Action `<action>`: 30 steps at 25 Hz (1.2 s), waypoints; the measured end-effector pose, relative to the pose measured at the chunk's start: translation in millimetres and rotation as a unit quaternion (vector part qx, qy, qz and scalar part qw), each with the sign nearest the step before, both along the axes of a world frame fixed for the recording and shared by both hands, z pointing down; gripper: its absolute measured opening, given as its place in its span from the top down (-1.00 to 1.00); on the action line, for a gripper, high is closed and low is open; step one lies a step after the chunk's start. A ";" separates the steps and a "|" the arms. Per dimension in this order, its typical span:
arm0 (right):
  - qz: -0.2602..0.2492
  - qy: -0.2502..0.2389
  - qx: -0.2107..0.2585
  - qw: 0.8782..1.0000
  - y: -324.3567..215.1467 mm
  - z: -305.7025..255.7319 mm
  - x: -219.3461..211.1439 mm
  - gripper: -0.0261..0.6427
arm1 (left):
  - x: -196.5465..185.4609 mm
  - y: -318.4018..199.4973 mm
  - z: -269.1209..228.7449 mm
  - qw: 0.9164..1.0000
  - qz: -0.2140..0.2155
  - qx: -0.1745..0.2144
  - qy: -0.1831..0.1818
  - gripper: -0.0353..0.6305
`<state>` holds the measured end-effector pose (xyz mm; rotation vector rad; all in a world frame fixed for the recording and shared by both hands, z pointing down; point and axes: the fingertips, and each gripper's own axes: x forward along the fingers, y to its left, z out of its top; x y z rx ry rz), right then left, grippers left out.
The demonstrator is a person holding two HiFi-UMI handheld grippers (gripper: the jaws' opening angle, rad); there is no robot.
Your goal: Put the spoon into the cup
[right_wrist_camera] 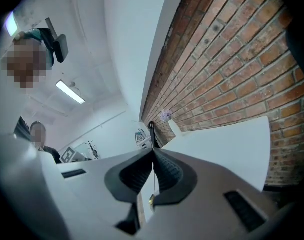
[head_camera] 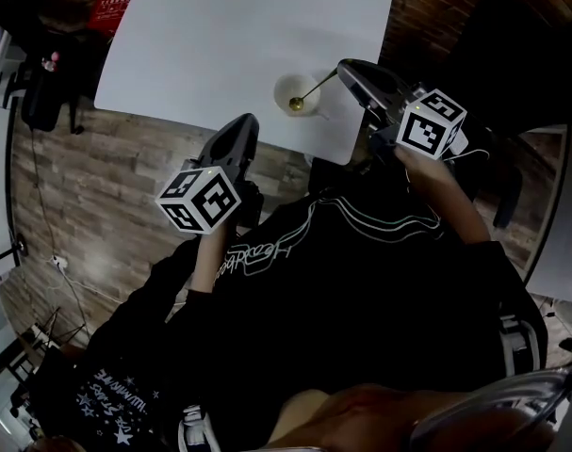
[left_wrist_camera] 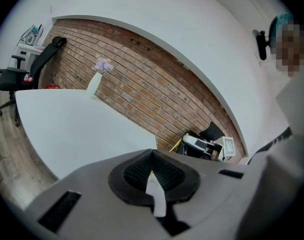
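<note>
head view: the cup (head_camera: 287,88) stands on the white tabletop (head_camera: 220,36), close to its near edge and toward the right near corner. the gold spoon (head_camera: 314,90) slants from the cup's near rim up to the right gripper (head_camera: 346,67), which grips the handle end. the left gripper (head_camera: 248,122) hangs over the near edge, apart from the cup.

left gripper view: its jaws are pressed together, with the tabletop stretching beyond them.

right gripper view: the jaws are clamped tight on the thin spoon handle, its gold end showing below the pads.
</note>
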<state>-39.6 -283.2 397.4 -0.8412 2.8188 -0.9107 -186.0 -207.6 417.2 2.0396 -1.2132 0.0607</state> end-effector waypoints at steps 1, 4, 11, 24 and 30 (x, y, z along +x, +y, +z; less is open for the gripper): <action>-0.003 0.002 -0.001 1.000 -2.7 1.8 -3.6 0.92 | -3.1 -1.8 0.1 1.000 -0.002 -0.001 0.000 0.88; -0.006 0.005 -0.004 1.000 -10.2 10.3 -10.0 0.92 | -9.5 -5.6 3.3 1.000 -0.007 -0.004 -0.001 0.88; -0.019 0.026 -0.024 0.999 -19.8 45.7 -20.6 0.92 | -18.3 -14.9 13.2 1.000 -0.018 -0.012 0.002 0.88; -0.038 0.051 -0.047 0.997 -25.5 87.8 -31.7 0.92 | -27.6 -22.5 30.0 0.999 -0.034 -0.028 0.011 0.88; -0.045 0.056 -0.056 0.996 -24.5 98.2 -34.3 0.92 | -29.3 -24.3 34.7 0.999 -0.037 -0.034 0.013 0.88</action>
